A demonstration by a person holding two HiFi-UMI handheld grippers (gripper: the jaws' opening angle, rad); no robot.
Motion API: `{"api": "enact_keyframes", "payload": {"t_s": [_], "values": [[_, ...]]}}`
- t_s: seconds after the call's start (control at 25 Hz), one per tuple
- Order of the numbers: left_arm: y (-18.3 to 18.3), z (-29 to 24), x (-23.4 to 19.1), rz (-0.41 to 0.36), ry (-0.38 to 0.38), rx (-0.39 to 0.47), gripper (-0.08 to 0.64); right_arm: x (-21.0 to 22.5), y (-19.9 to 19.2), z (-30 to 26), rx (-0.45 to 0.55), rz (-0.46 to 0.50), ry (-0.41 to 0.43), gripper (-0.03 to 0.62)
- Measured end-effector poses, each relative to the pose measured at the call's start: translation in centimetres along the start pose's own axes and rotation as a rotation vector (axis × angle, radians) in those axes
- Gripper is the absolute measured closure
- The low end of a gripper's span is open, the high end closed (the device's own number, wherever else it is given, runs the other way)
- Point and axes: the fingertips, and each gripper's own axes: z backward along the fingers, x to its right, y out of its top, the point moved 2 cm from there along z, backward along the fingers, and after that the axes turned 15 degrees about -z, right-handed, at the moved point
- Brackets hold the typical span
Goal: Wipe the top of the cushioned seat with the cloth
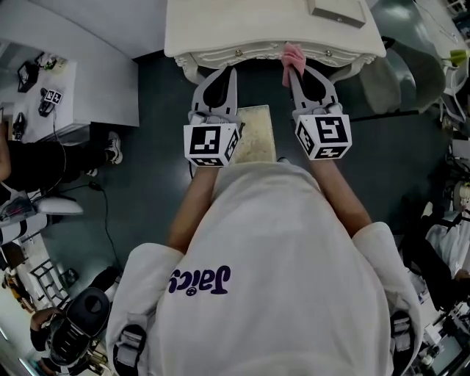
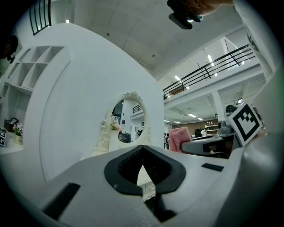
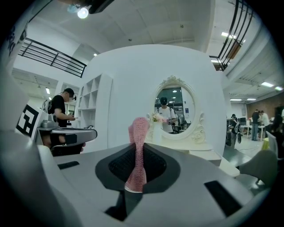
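Observation:
The cushioned seat [image 1: 256, 138] is a beige patterned pad, showing in the head view between my two grippers and partly hidden by them. My right gripper [image 1: 294, 70] is shut on a pink cloth [image 1: 292, 53], which sticks up from the jaws [image 3: 138, 146] in the right gripper view. My left gripper [image 1: 230, 72] is shut with nothing in it, its jaws meeting in the left gripper view [image 2: 142, 167]. Both are held level above the seat, pointing at the dressing table. The left gripper view also catches the cloth [image 2: 179, 138].
A white carved dressing table [image 1: 220, 33] stands just beyond the seat, with a grey box [image 1: 337, 10] on top and an oval mirror [image 3: 174, 111]. A white desk [image 1: 88, 81] is at the left, a grey chair [image 1: 389, 82] at the right. People stand around.

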Motion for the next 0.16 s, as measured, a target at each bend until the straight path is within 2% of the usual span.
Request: {"api": "enact_keyframes", "payload": {"t_s": [0.16], "values": [[-0.39, -0.03, -0.19, 0.0, -0.001, -0.002, 0.549, 0.82, -0.03, -0.09, -0.003, 0.0, -0.007, 0.56]]}}
